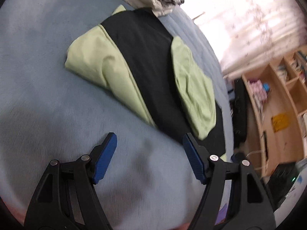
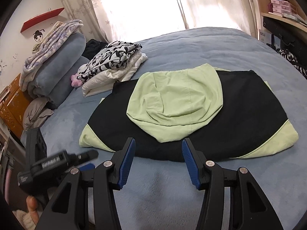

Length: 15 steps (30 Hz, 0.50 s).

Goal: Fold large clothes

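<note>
- Hooded sweatshirt (image 2: 201, 134), black with light-green panels: lies on the blue bed (image 2: 191, 44), near its front edge. The sleeves appear tucked in along both sides and the green hood (image 2: 176, 103) is laid flat over the black body.
- Progress, as a judgement: the side folds seem done; the long body is probably yet to be folded across into a compact packet.
- Left tongs (image 1: 149, 143): released, nothing between the blue pads, over bare cover beside one end of the garment.
- Right tongs (image 2: 158, 147): parted and empty, just short of the garment's near edge.
- Count: one sweatshirt in hand; two tongs; one stack of folded clothes (image 2: 115, 65) behind it, a black-and-white patterned piece on top of white ones.
- Surroundings: folded blankets (image 2: 53, 65) at the bed's head, curtains (image 2: 134, 3), wooden shelving (image 1: 278, 99).
</note>
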Available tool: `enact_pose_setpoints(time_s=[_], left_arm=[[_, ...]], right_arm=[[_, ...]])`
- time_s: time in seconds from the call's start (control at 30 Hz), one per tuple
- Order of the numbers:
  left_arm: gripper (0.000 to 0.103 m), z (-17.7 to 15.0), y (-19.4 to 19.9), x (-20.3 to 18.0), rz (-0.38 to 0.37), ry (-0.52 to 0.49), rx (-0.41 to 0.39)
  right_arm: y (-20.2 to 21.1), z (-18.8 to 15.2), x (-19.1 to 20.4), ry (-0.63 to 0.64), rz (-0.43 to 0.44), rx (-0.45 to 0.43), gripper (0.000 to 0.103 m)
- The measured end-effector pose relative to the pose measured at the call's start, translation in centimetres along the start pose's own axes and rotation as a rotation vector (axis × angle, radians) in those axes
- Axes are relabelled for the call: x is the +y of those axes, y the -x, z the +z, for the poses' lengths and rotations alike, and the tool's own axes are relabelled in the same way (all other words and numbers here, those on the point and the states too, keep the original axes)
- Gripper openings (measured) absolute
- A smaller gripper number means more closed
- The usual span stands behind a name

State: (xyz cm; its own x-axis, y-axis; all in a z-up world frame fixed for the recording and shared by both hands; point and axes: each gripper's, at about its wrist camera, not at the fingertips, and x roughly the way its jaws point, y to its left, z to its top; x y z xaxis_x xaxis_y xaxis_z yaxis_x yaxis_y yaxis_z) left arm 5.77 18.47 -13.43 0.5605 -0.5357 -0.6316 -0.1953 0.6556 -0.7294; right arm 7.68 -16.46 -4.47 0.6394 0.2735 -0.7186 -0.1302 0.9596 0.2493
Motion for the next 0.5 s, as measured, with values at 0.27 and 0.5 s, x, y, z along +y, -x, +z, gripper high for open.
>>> enact_pose_setpoints(time_s=[0.27, 0.5], left_arm=[[0.069, 3.6, -3.8, 1.3, -0.003, 0.073, -0.072], [0.068, 7.9, -7.0, 1.7, 0.008, 0.178, -0.12]], right_arm=[[-4.7, 1.6, -0.8, 0.018, -0.013, 0.015, 0.051], [-10.4, 5.9, 0.0, 0.089, -0.048, -0.024, 0.037]])
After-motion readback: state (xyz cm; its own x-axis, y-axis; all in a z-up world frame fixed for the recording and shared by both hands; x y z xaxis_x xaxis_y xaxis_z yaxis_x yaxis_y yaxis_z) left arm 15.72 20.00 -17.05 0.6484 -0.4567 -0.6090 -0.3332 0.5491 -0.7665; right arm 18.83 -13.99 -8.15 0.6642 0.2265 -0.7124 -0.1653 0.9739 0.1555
